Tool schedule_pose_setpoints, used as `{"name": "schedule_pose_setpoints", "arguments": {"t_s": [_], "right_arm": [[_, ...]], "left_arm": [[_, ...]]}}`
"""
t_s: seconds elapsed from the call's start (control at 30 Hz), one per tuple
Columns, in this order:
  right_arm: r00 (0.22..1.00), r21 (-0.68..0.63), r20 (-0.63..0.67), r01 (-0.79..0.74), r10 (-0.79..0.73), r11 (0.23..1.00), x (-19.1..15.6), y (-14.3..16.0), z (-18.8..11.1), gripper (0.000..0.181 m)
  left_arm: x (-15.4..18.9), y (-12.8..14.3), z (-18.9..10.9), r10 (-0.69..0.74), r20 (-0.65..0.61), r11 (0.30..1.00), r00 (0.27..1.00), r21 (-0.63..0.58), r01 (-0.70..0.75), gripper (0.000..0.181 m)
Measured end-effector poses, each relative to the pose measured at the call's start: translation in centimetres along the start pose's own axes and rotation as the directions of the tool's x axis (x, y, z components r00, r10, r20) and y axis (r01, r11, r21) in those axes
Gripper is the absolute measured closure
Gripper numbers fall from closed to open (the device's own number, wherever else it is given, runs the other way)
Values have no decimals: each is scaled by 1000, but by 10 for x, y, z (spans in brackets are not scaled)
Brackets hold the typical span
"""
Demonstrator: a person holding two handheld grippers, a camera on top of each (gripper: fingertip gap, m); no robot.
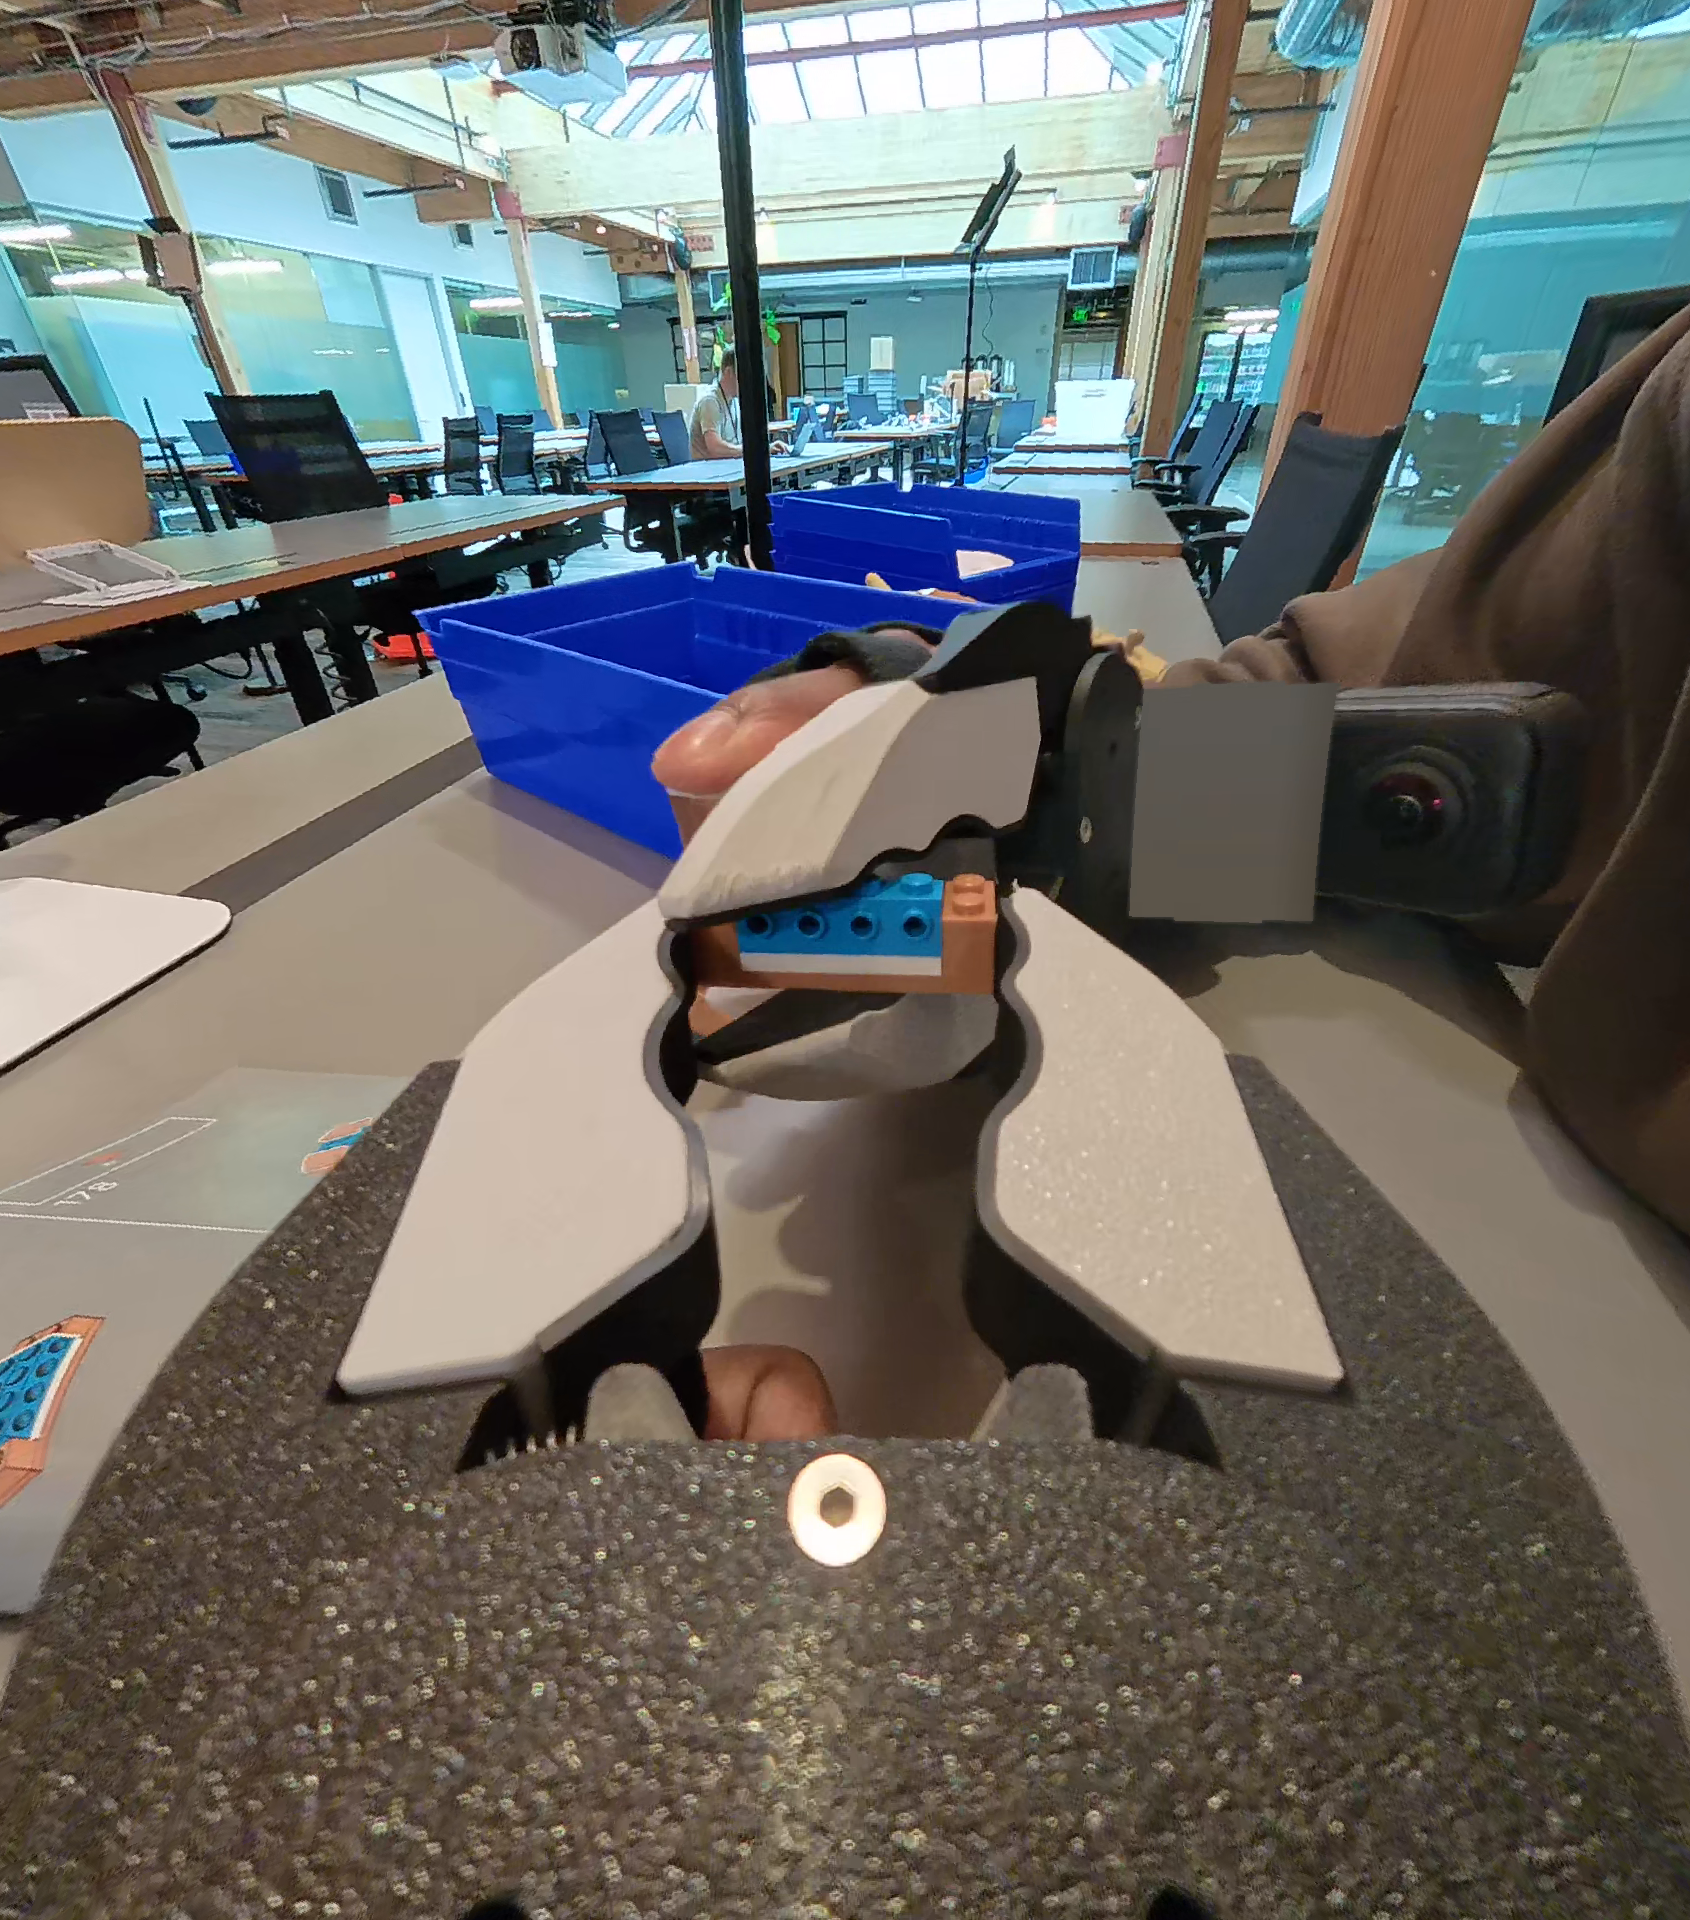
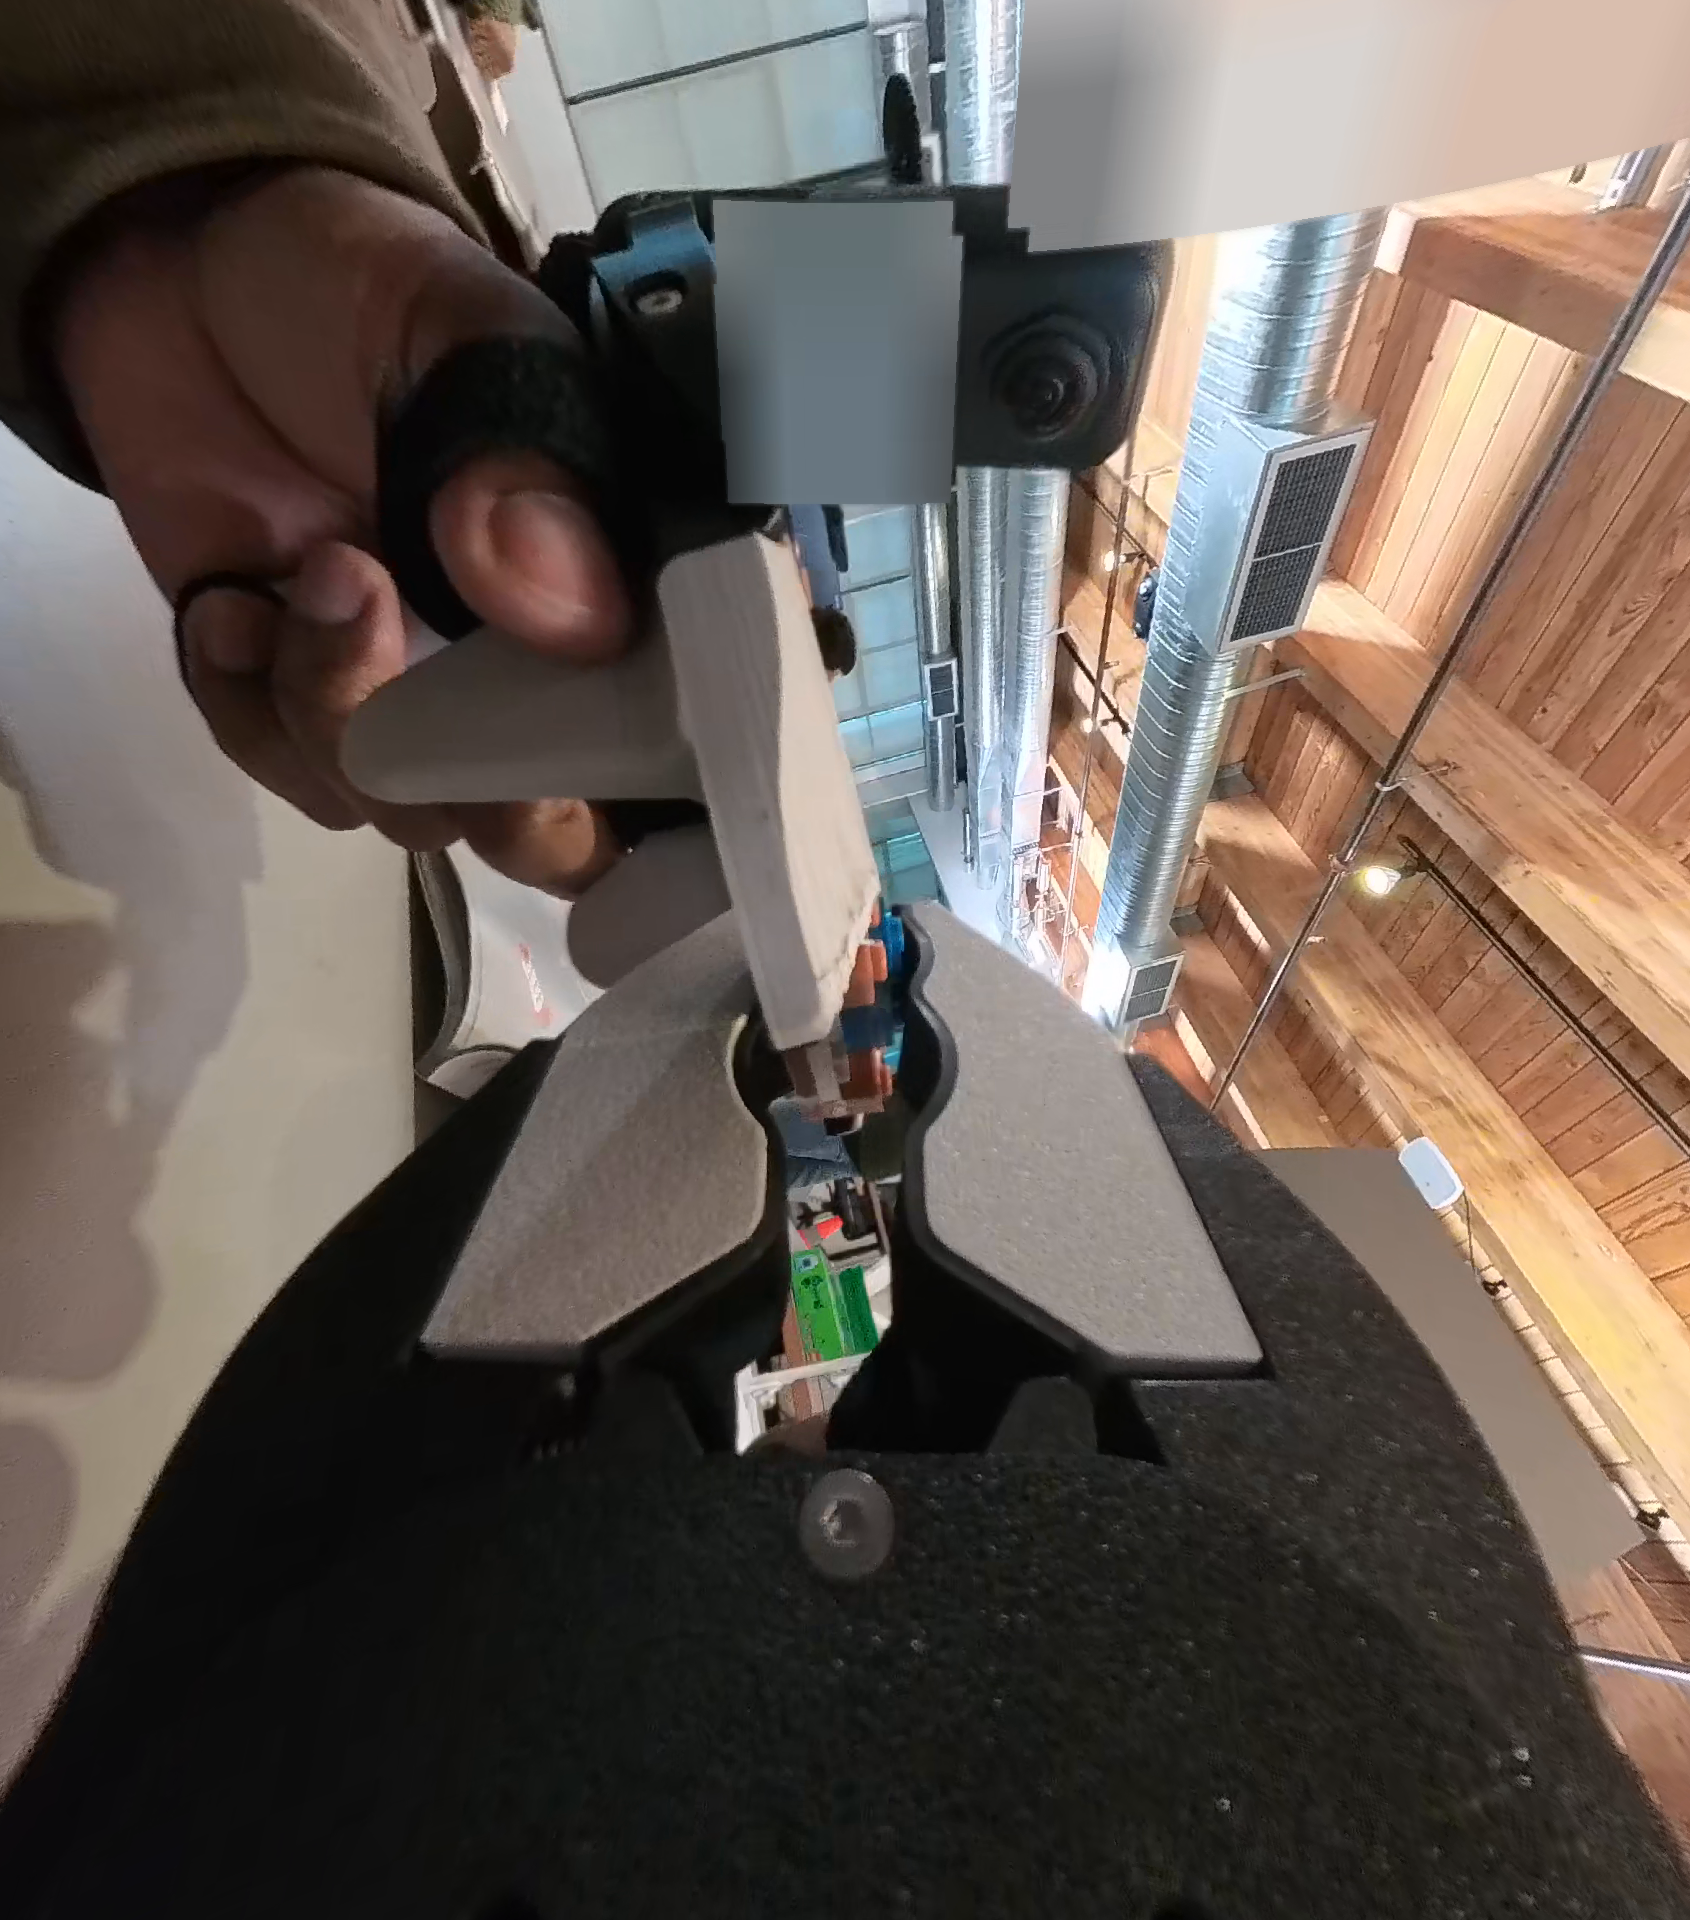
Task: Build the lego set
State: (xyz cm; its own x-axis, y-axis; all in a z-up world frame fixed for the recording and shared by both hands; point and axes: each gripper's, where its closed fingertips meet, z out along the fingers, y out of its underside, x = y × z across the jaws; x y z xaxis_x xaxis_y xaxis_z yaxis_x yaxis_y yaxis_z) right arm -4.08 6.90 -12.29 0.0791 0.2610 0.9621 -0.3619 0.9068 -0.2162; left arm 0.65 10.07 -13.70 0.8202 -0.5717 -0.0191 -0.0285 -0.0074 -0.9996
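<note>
A small lego assembly [image 1: 841, 940] of brown, blue and white bricks is held above the grey table [image 1: 353, 883]. My left gripper [image 1: 841, 930] is shut on it from the sides. My right gripper [image 1: 706, 982] reaches in from the right and is shut on the same assembly, one finger [image 1: 851, 790] above it and one below. In the right wrist view the assembly [image 2: 862, 1049] sits between my right gripper's [image 2: 841, 987] tips, partly hidden by a left-gripper finger [image 2: 779, 810] that a hand [image 2: 301, 416] holds.
Two blue bins [image 1: 592, 675] [image 1: 924, 530] stand on the table behind the grippers. An instruction sheet [image 1: 41, 1351] lies at the left front beside a white stand base [image 1: 41, 956]. A black pole [image 1: 737, 312] rises behind the bins. A brown sleeve [image 1: 1599, 727] fills the right. The left gripper's tips are roughly 5 cm from the right gripper's.
</note>
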Motion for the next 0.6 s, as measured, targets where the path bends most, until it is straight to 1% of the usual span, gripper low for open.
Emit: {"name": "schedule_pose_setpoints", "arguments": {"t_s": [0.1, 0.13, 0.17, 0.23, 0.33, 0.4, 0.47, 0.5, 0.53, 0.6], "right_arm": [[999, -15, -41, -1, 0, 1000, 0, 2, 1, 162], [1000, -26, -26, -4, 4, 1000, -2, 3, 2, 155], [1000, -40, -3, -20, 20, 999, -6, 5, 2, 145], [997, -81, 23, -66, 68, 994, -8, 11, -2, 140], [973, -153, 37, -220, 229, 963, -6, 25, -13, 134], [928, -160, 22, -364, 372, 918, -1, 29, -21, 133], [867, -175, 35, -484, 496, 858, -2, 31, -24, 133], [813, -184, 58, -561, 579, 807, -4, 31, -25, 133], [733, -189, 90, -653, 675, 734, -6, 28, -25, 134], [523, -194, 145, -817, 840, 543, -7, 21, -24, 134]], "left_arm": [[-2, -1, -1, 27, 13, 999, 1000, 16, -27, 126], [-4, -2, -2, 50, 27, 998, 998, 29, -51, 126], [-6, -3, -3, 79, 44, 996, 996, 40, -81, 126], [-11, -4, -7, 137, 76, 988, 988, 56, -141, 126], [-17, -12, -14, 201, 118, 971, 973, 107, -214, 126], [-23, -13, -17, 182, 131, 973, 974, 119, -198, 126], [-26, -12, -18, 170, 138, 973, 976, 134, -188, 126], [-26, -12, -18, 180, 139, 971, 974, 136, -199, 126], [-25, -12, -18, 196, 135, 967, 971, 139, -214, 126], [-21, -13, -20, 228, 129, 956, 965, 157, -247, 126]]}}
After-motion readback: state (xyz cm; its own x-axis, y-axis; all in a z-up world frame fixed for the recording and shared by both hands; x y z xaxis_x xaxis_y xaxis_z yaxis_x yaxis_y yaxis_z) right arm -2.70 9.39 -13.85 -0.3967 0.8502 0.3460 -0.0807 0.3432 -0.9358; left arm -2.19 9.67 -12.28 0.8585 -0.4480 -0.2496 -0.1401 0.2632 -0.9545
